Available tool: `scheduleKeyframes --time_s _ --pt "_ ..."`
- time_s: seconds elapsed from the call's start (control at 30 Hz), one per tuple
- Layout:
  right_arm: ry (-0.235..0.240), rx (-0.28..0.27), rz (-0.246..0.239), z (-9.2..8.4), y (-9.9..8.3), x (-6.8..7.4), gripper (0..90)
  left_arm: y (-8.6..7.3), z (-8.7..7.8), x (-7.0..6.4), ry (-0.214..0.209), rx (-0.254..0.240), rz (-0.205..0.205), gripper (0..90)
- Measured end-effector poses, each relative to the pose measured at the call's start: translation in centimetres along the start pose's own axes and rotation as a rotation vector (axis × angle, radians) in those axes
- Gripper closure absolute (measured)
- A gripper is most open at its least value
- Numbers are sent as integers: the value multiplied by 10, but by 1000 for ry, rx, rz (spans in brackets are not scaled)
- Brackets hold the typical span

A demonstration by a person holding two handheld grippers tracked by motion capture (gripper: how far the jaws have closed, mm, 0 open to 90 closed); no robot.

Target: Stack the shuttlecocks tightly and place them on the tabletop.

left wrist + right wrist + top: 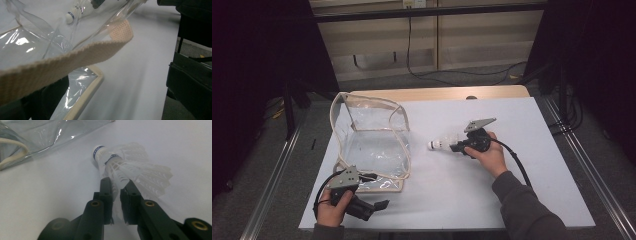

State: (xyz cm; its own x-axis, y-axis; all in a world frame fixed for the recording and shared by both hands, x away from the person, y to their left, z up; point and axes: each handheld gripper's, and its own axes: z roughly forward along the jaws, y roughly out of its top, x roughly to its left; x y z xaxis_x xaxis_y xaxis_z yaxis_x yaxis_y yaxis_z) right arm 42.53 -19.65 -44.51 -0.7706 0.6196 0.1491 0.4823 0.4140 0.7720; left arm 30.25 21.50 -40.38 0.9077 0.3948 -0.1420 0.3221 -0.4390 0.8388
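The right gripper pinches the feather skirt of a white shuttlecock, which lies on the white table a little to the right of the clear bag, cork end toward the bag's open side. The left gripper seems to be clamped on the bag's woven beige strap at the near corner, though its jaws are mostly hidden behind the webbing, so that is a judgement. The risks: thin feathers may crush or slide out of the narrow pinch, and if the strap sags, the soft mouth could fold shut and catch the shuttlecock on its rim.
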Motion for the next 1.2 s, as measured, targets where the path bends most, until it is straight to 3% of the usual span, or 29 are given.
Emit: scheduleKeyframes --time_s 1.07,1.2 --pt "-65 -36 27 -32 -1 -6 536 1 0 -1 0 -1 -5 45" --pt "-79 -40 36 -37 -1 -7 471 0 0 -1 0 -2 -5 45"
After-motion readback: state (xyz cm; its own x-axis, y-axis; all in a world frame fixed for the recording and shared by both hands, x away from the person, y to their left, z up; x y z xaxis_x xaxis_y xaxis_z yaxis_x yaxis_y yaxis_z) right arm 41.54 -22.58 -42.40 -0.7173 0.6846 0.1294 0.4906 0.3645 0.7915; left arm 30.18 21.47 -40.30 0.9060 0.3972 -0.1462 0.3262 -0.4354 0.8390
